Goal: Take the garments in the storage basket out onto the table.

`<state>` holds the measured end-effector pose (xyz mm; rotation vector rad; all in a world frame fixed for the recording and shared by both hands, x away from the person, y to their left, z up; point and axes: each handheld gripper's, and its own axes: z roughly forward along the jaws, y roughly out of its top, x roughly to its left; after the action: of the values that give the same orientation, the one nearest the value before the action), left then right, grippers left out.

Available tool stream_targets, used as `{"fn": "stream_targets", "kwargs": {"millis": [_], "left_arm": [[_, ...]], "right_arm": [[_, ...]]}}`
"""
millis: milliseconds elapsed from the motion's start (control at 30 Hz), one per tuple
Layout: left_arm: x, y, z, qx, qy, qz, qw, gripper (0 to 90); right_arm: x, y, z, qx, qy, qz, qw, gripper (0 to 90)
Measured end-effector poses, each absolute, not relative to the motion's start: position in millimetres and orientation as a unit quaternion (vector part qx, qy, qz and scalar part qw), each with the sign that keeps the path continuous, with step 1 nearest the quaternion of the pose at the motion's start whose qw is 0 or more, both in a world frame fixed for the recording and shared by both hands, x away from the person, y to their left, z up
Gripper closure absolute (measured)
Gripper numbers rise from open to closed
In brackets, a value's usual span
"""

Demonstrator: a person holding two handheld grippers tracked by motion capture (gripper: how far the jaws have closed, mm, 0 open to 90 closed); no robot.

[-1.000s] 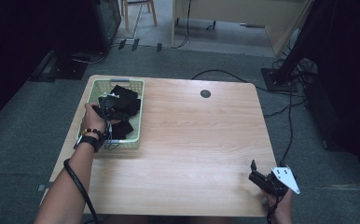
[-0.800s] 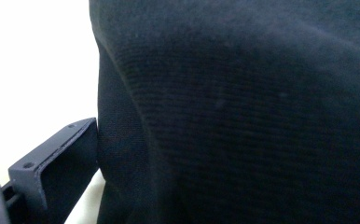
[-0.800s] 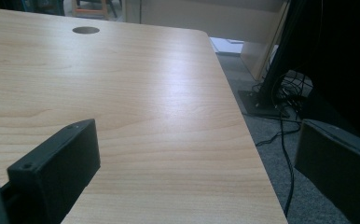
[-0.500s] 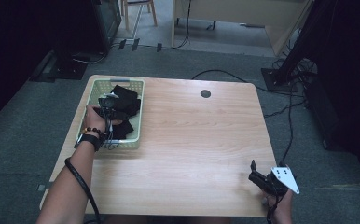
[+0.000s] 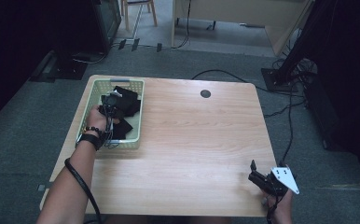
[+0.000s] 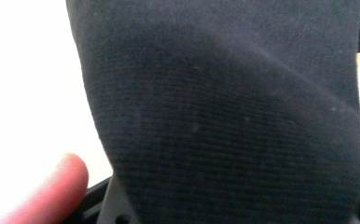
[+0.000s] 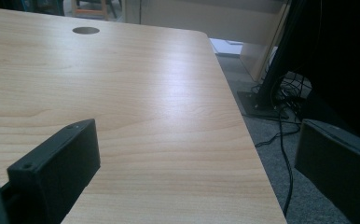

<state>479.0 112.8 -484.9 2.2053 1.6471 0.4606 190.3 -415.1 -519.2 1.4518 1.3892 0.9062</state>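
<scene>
Black cloth (image 5: 124, 100) lies heaped in the pale green basket (image 5: 138, 122) at the far left of the wooden table (image 5: 192, 140), and the left gripper (image 5: 110, 108) is down among it. Its jaws have just been closing, and they now pinch a fold of that cloth — in the left gripper view the dark ribbed fabric (image 6: 225, 116) hangs right across the lens, with a fingertip (image 6: 52, 186) of the person's hand at the lower left edge. From above, the left hand (image 5: 96, 120) reaches over the basket's near left side, a dark band around the wrist and a cable trailing back along the forearm. The right gripper (image 5: 262, 179) sits well apart at the near right corner of the table, held low with its grey three-cornered plate on top. Its jaws stand wide apart with nothing between them — the right gripper view looks out over bare wood between the two black jaws towards a small round hole (image 7: 86, 30) near the table's far edge.
</scene>
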Motion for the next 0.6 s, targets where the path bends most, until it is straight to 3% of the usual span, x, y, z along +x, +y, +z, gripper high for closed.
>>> {"fn": "stream_targets", "kwargs": {"millis": [600], "left_arm": [[470,113,-459,0.756,0.583,0.185,0.236,68.9]], "right_arm": [[190,-415,-519,0.587,0.562,0.366,0.453,0.0]]}}
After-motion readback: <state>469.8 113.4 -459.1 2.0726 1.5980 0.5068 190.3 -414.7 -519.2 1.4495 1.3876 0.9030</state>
